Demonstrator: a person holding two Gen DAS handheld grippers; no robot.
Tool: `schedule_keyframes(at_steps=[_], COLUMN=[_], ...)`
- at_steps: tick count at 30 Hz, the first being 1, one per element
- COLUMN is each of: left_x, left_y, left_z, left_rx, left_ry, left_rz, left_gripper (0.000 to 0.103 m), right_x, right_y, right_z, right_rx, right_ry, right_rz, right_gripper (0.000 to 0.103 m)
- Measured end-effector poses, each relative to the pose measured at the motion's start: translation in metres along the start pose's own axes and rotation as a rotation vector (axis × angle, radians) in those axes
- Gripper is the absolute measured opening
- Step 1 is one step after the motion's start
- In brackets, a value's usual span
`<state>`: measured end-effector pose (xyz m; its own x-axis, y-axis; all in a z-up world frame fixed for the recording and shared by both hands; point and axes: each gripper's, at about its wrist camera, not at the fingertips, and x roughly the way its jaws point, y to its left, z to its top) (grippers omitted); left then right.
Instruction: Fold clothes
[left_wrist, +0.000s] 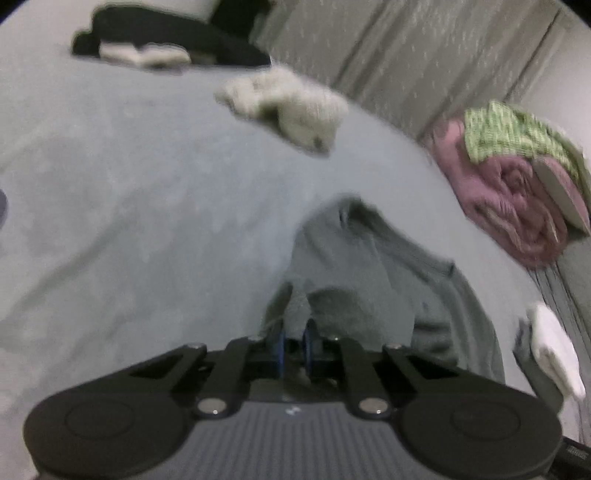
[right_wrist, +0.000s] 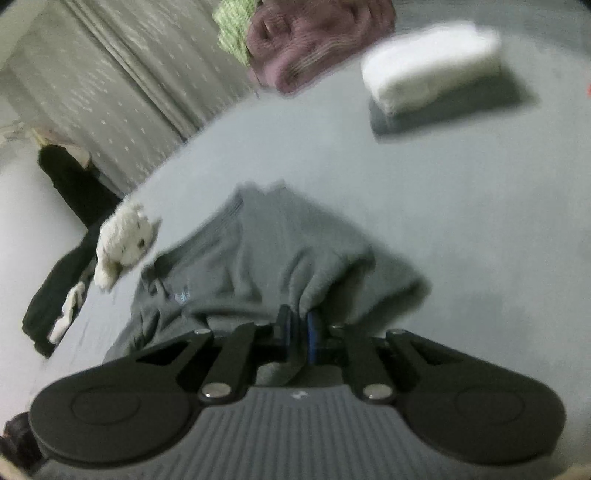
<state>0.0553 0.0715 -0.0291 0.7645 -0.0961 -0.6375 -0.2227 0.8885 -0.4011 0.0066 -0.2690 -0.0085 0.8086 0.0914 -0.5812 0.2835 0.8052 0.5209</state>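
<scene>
The bed (left_wrist: 129, 177), spread with a pale grey sheet, carries everything here, and the grey garment (right_wrist: 266, 251) lies crumpled near its middle, close in front of both tools. The left tongs (left_wrist: 295, 334) are clenched on a bunched edge of that garment, and the right tongs (right_wrist: 299, 323) are pinched on another gathered edge. To fold it well, I reckon both hands should lift together, draw the cloth taut between them, then lay it flat before doubling it over. Counting: one grey garment in hand, one pink-and-green bundle (left_wrist: 517, 199) by the curtain, one dark garment (left_wrist: 166, 37) at the far side, one folded white piece (right_wrist: 432, 62), one cream soft toy (left_wrist: 288, 107).
</scene>
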Motion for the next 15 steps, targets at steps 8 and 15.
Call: schedule_keyframes(at_steps=[8, 15], left_x=[-0.015, -0.006], left_y=[0.007, 0.021], left_z=[0.037, 0.053], left_rx=[0.016, -0.013], left_ry=[-0.219, -0.267], left_rz=[0.113, 0.185], left_gripper=[0.005, 0.005], right_x=[-0.013, -0.011], right_y=[-0.013, -0.028], right_z=[0.033, 0.053], right_rx=[-0.041, -0.042], right_ry=[-0.168, -0.284], right_rz=[-0.036, -0.128], right_gripper=[0.008, 0.001])
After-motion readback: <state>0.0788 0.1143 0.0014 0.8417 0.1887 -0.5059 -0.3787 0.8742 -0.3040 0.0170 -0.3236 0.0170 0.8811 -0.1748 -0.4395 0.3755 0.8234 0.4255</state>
